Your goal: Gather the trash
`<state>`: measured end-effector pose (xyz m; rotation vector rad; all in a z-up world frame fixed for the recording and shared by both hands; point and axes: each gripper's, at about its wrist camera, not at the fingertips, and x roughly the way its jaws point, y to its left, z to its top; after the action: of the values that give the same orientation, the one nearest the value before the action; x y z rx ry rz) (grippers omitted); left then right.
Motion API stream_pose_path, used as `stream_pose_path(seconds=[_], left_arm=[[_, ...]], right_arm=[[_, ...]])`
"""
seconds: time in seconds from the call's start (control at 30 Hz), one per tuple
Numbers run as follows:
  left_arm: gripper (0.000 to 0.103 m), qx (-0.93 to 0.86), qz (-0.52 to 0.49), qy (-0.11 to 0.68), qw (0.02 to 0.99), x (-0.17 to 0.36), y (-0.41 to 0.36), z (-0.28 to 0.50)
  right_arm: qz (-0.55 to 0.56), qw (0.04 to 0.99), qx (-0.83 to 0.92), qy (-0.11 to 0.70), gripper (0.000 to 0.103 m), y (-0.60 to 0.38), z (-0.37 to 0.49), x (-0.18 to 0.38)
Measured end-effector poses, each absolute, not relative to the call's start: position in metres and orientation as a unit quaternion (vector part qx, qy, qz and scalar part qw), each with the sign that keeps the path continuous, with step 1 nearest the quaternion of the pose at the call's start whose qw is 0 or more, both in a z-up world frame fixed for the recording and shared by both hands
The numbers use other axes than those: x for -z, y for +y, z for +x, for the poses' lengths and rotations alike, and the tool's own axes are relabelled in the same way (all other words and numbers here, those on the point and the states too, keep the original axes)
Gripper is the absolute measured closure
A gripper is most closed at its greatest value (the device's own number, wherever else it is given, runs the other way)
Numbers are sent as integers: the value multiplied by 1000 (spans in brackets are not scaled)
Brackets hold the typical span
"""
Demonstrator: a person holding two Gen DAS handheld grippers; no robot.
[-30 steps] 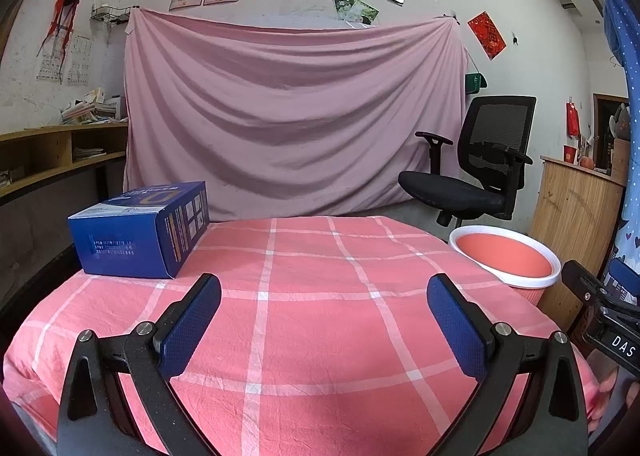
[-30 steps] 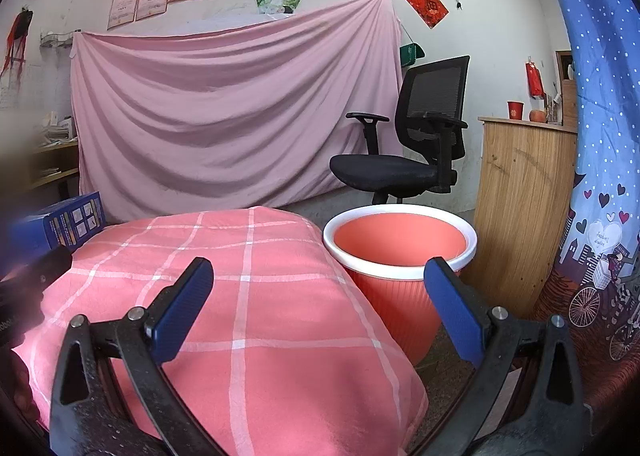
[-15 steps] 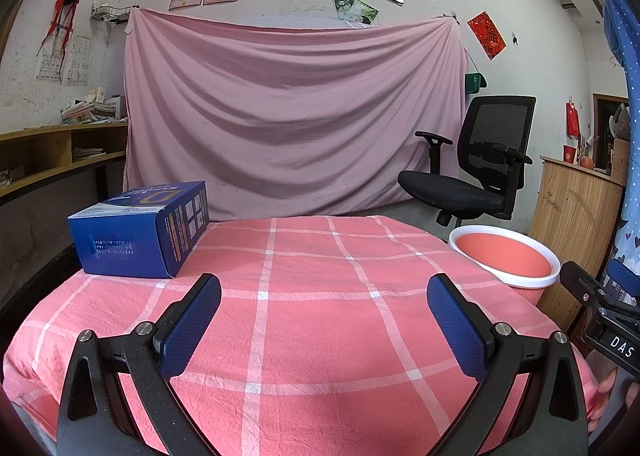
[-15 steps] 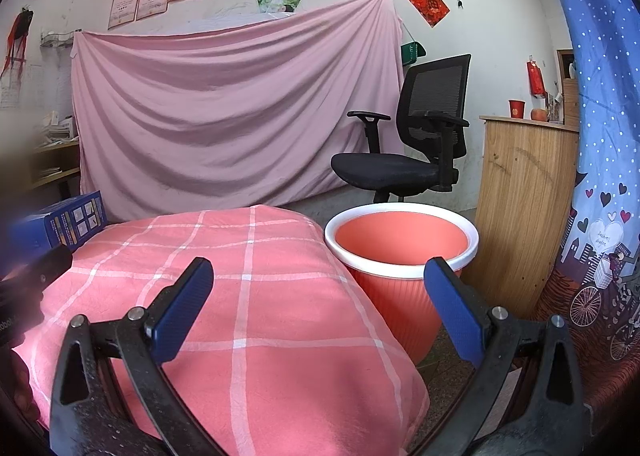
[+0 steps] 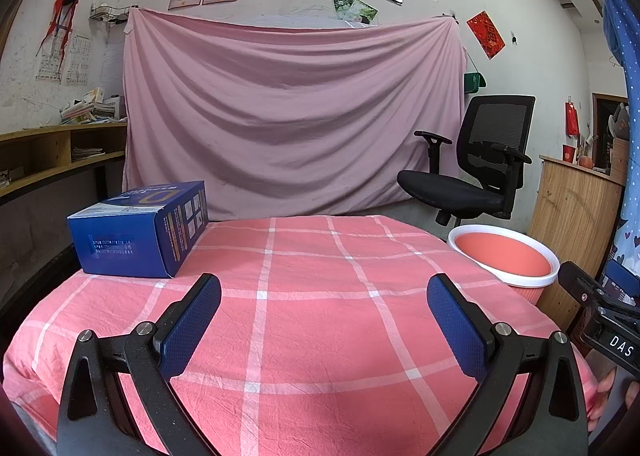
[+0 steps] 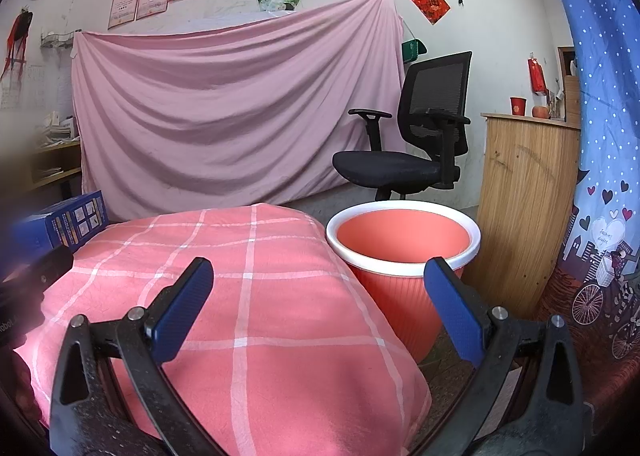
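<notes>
A creased, matt cotton-like cloth [image 5: 320, 296] is covering the table. The box [image 5: 136, 232] at far left is showing glossy printed card. The bin [image 6: 404, 252] at right is looking like smooth ribbed plastic. The cabinet [image 6: 524, 208] is showing wood grain.

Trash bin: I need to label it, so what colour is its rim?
White rim on a coral-red bin, clearest in the right wrist view.

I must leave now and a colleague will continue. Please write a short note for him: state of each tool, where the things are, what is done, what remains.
Left tool: open, empty, above the pink checked cloth.
Right tool: open, empty, near the cloth's right edge.
Blue box: lying on the cloth's far left corner, untouched.
Orange bin: on the floor right of the table; what shows of its inside is empty.
Done: nothing yet.
Left: pick up the box and drop it in the bin.
</notes>
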<state>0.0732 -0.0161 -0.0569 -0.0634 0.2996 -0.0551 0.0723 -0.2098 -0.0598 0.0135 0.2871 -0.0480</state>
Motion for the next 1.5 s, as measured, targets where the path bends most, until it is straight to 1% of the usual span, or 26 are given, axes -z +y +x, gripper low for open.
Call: stream_pose_path(seconds=[1.5], left_arm=[[2, 27, -32, 149, 988, 57, -16, 73]], right_arm=[[8, 989, 23, 146, 0, -207, 74, 62]])
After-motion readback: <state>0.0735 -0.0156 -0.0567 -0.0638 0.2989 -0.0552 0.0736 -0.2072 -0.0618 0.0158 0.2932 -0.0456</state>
